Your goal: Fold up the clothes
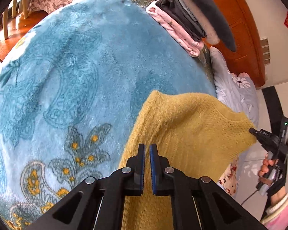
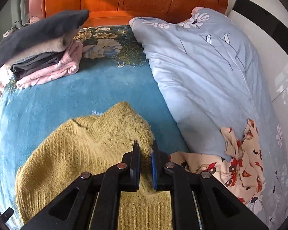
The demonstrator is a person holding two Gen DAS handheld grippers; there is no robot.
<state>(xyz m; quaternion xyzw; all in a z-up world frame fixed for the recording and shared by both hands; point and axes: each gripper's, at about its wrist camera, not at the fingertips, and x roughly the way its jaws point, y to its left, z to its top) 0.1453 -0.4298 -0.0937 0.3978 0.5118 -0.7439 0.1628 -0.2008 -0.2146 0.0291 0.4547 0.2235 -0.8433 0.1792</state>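
A yellow knit sweater (image 1: 184, 134) is spread on the blue floral blanket (image 1: 76, 72). The left gripper (image 1: 147, 149) is held over it, nearly closed, gripping nothing visible. The sweater's edge is pinched by the right gripper (image 2: 145, 149), beside the light blue quilt (image 2: 201, 72).

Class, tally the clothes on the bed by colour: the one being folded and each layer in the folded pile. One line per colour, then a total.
Yellow: 1, the sweater
Pink: 1, bottom of the pile
Dark grey: 2, the top layer and the lower layer
Pale beige: 1, the fluffy layer
Total: 5
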